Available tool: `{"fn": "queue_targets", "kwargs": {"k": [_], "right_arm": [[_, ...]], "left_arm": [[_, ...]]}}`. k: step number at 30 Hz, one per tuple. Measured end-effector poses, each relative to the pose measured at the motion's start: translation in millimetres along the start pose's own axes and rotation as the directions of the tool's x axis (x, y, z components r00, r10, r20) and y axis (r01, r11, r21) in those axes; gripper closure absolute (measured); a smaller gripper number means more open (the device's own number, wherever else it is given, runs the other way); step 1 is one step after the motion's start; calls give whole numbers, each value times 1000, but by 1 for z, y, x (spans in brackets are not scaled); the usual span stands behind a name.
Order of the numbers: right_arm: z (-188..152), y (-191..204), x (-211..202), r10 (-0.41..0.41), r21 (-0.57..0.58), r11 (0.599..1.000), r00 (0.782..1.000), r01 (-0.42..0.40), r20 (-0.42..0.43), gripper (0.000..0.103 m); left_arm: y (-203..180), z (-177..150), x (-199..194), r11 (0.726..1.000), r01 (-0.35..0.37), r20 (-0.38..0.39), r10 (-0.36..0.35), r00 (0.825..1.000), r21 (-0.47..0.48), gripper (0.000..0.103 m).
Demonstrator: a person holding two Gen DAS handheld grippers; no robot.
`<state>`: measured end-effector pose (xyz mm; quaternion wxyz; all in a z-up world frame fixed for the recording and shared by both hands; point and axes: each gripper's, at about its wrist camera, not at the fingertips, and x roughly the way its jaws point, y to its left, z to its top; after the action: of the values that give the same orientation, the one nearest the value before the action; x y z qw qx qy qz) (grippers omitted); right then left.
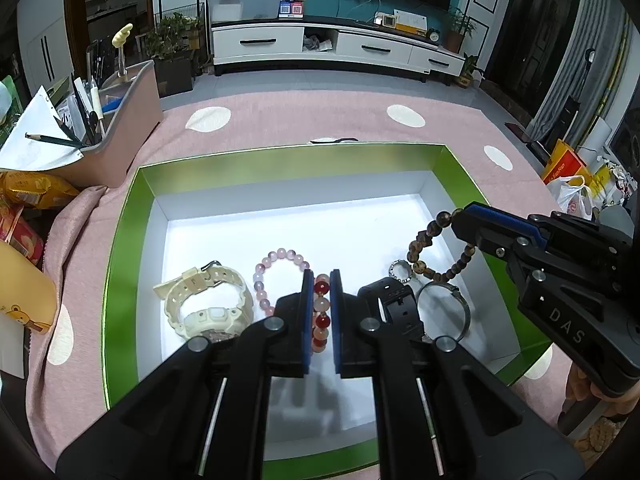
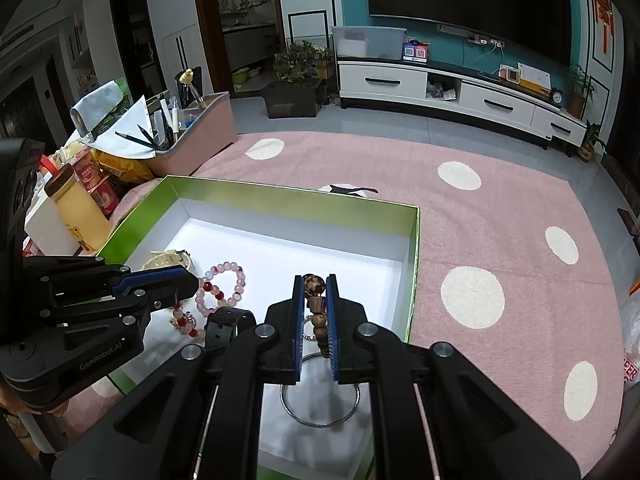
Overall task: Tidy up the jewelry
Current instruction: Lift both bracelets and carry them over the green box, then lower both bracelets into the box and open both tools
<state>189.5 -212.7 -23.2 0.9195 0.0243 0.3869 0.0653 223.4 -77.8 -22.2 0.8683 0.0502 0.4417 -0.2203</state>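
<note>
Inside the green box point(image 1: 132, 208), the left gripper point(image 1: 321, 280) pinches a red bead bracelet point(image 1: 322, 312); the right gripper point(image 2: 316, 286) clamps a brown bead bracelet point(image 2: 314, 285), crowded by a black watch point(image 1: 394, 300), its face hidden.

A pink polka-dot cloth point(image 2: 500, 216) covers the counter. A pink organizer of pencils point(image 1: 120, 120) stands beside snack packets point(image 1: 28, 192). White TV cabinet point(image 2: 460, 100) behind.

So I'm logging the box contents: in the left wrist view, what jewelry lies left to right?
Cream plastic watch → pale pink bead bracelet → red-and-pink bead bracelet in left gripper → black watch → brown wooden bead bracelet in right gripper.
</note>
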Motion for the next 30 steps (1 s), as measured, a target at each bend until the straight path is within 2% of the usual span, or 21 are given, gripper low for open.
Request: {"fn": "queue_targets", "kwargs": {"k": [30], "right_arm": [[-6, -2, 15, 2, -1, 1000, 999, -2, -34, 93]], "left_arm": [[1, -5, 17, 1000, -7, -38, 7, 999, -6, 96]]}}
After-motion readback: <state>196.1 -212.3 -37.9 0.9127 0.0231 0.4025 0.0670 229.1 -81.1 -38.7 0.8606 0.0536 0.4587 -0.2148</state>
